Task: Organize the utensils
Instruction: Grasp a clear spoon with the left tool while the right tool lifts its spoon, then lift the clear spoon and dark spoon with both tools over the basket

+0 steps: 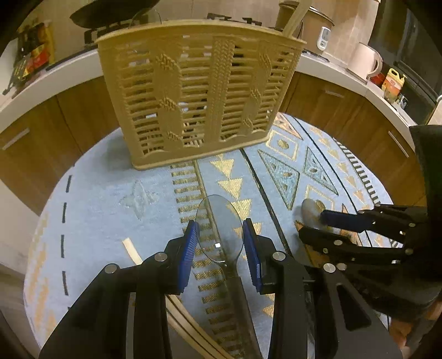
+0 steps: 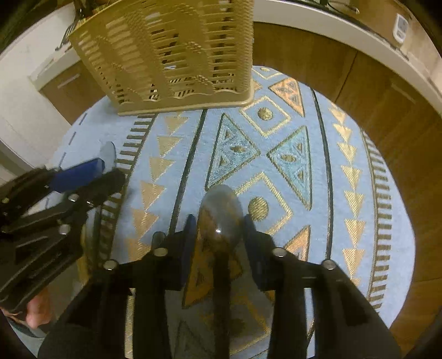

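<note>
A clear plastic spoon (image 1: 218, 215) points away from me, and my left gripper (image 1: 219, 229) is shut on the sides of its bowl. To the right, my right gripper (image 1: 313, 225) holds a grey spoon (image 1: 309, 208) low over the cloth. In the right wrist view that smoky grey spoon (image 2: 221, 210) sits between the pads of the right gripper (image 2: 219, 221), which press on its bowl. The left gripper (image 2: 112, 169) shows at the left edge with the clear spoon (image 2: 108, 152). A tan slotted utensil basket (image 1: 199, 91) (image 2: 171, 55) stands upright at the far side of the table.
The round table wears a blue cloth (image 1: 110, 193) with gold triangles. Wooden chopsticks (image 1: 132, 251) lie under my left gripper, and more stand in the basket's right end (image 1: 295, 19). Behind are wood cabinets, a white counter, a kettle (image 1: 364, 62) and a rice cooker (image 1: 317, 27).
</note>
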Demonstrator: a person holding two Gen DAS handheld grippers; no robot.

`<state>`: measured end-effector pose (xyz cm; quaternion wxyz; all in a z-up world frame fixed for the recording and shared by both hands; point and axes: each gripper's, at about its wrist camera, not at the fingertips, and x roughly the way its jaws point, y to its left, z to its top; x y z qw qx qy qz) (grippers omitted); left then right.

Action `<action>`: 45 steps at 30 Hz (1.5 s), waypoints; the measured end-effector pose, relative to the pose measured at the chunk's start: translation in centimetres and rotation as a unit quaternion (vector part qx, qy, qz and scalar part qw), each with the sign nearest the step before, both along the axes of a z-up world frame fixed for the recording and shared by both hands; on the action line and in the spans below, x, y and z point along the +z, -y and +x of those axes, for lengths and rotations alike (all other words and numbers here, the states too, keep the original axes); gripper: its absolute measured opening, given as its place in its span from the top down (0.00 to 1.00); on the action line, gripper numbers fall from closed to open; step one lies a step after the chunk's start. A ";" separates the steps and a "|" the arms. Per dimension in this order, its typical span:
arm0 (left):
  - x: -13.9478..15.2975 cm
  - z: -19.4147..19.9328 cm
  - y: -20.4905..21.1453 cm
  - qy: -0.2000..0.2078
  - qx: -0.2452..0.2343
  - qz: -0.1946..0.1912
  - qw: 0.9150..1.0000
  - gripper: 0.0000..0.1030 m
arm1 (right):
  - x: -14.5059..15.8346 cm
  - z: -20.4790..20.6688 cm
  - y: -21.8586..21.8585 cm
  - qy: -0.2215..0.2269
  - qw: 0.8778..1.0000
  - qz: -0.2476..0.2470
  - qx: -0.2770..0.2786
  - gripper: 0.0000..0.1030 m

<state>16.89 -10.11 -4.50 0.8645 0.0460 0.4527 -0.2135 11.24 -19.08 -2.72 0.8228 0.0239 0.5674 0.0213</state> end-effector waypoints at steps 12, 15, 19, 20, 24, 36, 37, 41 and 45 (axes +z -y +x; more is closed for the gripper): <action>3.7 -1.3 -1.6 0.053 0.006 -0.039 0.998 0.69 | 2.5 -2.7 1.0 0.067 0.996 0.055 0.023 0.72; 4.7 -1.9 -2.1 0.068 0.007 -0.052 0.996 0.69 | 3.6 -4.1 0.8 0.097 0.993 0.063 0.037 0.72; 6.1 -3.0 -2.5 0.091 0.005 -0.068 0.994 0.70 | 5.3 -6.0 0.7 0.146 0.985 0.078 0.056 0.72; 6.3 -3.3 -2.6 0.096 0.004 -0.071 0.993 0.70 | 5.8 -6.6 0.6 0.160 0.982 0.081 0.061 0.72; 7.7 -4.6 -3.0 0.119 -0.001 -0.082 0.989 0.70 | 7.6 -8.7 1.0 0.213 0.968 0.106 0.083 0.72; 13.1 -7.1 -3.8 0.207 0.003 -0.096 0.974 0.70 | 12.3 -9.6 1.7 0.322 0.934 0.141 0.071 0.72; 13.5 -7.0 -3.9 0.212 0.004 -0.096 0.972 0.70 | 12.7 -9.4 1.8 0.327 0.932 0.142 0.070 0.72; 15.9 -6.5 -4.1 0.240 0.008 -0.094 0.966 0.70 | 14.8 -7.7 1.7 0.349 0.923 0.149 0.068 0.72; 18.2 -5.3 -4.4 0.264 0.015 -0.097 0.960 0.70 | 17.0 -6.0 1.2 0.372 0.914 0.148 0.070 0.72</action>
